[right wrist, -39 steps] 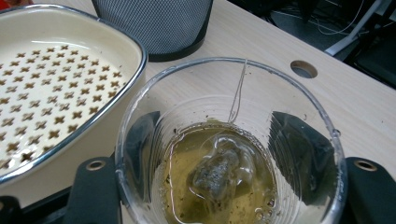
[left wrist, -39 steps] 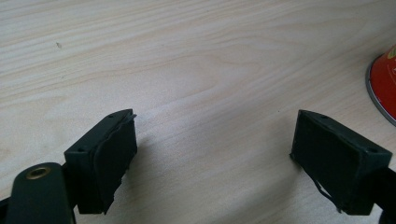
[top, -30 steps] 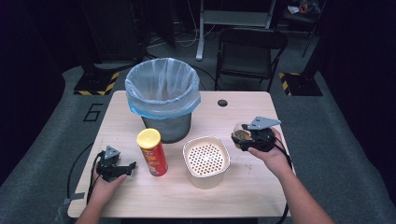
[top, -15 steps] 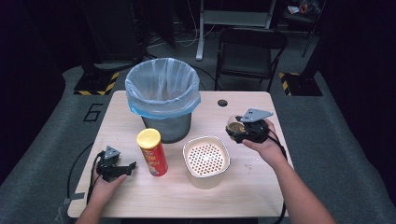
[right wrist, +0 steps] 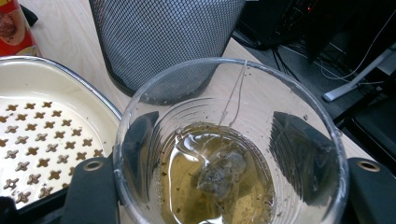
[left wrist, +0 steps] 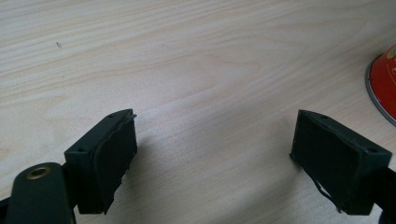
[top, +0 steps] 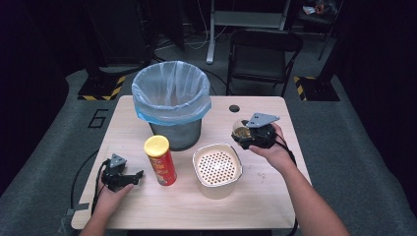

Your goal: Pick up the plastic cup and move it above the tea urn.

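One clear plastic cup (right wrist: pixel 231 140) of brownish tea with one teabag (right wrist: pixel 219 175) sits clamped in the right gripper (top: pixel 252 135) near the table's (top: pixel 265 206) right edge, just beside one perforated cream container (top: pixel 217 168), one lined mesh bin (top: pixel 172 101) and one red can (top: pixel 160 160), while the left gripper (top: pixel 129 178) rests spread and empty by the left edge.

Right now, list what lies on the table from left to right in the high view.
Left claw → red chip can with yellow lid → cream strainer container → right claw, shut on a clear cup of tea.
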A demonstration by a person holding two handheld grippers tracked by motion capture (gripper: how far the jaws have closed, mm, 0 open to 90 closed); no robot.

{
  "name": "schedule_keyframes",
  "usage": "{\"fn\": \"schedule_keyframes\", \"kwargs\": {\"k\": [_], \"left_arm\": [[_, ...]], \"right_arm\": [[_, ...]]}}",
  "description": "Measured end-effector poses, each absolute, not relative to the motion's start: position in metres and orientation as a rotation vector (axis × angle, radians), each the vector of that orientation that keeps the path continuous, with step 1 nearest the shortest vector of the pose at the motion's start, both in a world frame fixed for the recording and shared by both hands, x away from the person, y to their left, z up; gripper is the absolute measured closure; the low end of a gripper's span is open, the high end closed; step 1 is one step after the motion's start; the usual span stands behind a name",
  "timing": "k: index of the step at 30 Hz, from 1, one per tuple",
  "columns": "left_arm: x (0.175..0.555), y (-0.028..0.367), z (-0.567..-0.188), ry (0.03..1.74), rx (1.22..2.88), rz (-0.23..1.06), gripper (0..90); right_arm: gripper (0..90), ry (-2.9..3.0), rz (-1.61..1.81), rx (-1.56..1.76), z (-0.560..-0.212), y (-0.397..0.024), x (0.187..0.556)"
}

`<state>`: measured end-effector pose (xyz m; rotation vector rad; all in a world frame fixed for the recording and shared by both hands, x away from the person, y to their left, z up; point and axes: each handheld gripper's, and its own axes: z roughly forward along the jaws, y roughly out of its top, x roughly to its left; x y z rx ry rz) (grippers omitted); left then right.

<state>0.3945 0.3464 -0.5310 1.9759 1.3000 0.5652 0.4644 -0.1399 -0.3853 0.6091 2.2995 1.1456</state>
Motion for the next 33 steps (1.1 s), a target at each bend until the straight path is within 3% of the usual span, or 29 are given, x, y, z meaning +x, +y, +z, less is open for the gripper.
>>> {"fn": "schedule_keyframes", "kwargs": {"k": [33], "left_arm": [[0.394,0.346,-0.531,1.300,1.977,0.565,13.7]], "right_arm": [[34.8,2.156,0.878,0.175,-0.394,-0.105,0.442]]}}
